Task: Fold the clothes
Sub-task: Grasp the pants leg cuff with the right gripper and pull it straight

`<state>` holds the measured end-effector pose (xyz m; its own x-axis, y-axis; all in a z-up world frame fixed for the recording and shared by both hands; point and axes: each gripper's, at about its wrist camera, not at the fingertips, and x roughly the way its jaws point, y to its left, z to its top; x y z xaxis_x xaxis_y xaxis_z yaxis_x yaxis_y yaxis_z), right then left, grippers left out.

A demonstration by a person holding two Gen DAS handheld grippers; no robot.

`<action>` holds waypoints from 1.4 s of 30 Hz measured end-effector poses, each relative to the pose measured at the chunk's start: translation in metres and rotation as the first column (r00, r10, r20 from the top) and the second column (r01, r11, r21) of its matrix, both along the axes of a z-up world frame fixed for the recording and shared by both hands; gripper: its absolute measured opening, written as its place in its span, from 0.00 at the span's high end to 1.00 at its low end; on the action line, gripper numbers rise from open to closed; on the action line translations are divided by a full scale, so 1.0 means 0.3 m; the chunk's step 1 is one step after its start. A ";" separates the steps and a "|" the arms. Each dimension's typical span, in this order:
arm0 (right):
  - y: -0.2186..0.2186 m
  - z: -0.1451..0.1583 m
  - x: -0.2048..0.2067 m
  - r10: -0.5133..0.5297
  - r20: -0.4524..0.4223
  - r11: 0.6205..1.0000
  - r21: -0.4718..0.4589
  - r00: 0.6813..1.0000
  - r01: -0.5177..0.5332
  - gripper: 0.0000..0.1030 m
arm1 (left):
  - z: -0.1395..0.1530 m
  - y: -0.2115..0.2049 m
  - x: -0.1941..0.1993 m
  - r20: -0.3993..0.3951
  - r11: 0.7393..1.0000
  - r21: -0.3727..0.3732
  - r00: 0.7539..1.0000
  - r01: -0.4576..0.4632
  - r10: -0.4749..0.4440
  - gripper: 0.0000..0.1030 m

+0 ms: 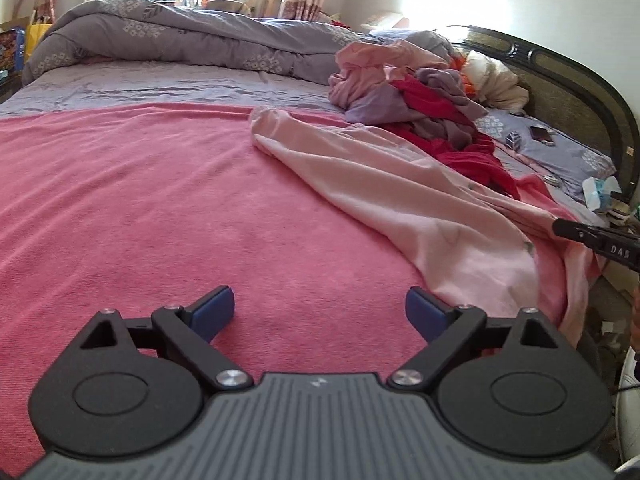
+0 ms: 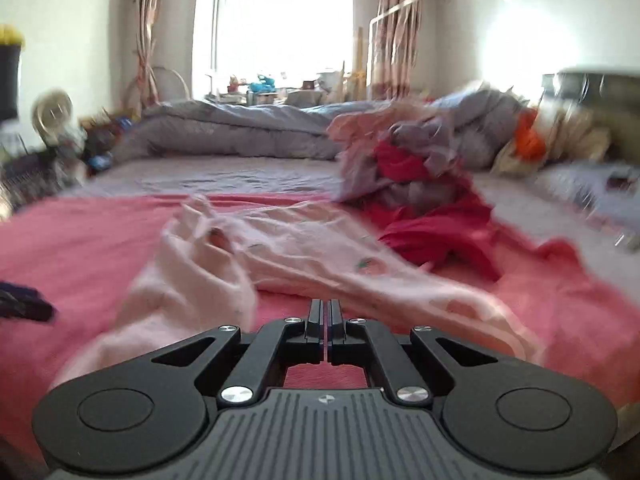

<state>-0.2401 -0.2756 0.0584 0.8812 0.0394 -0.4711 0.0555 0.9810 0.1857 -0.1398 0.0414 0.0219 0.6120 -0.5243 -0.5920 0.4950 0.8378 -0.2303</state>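
Pink garment [image 1: 400, 200] ahead-right of spread left gripper [image 1: 320, 312]

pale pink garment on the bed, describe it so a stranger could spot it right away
On the pink blanket covering the bed, the pale pink garment lies stretched out alone. Behind it sits a clothes pile; unlike those bunched red and purple pieces, it is long, light and spread flat.

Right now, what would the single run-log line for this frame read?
left gripper: jaws open, over pink blanket | right gripper: jaws shut, nothing visibly held | pale pink garment: unfolded on blanket | clothes pile: untouched
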 end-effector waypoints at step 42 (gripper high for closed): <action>0.072 -0.059 0.220 -0.033 -0.623 0.885 -0.381 0.782 -0.266 0.16 | 0.012 -0.287 0.035 -0.089 0.963 0.262 0.995 0.059 -0.037 0.03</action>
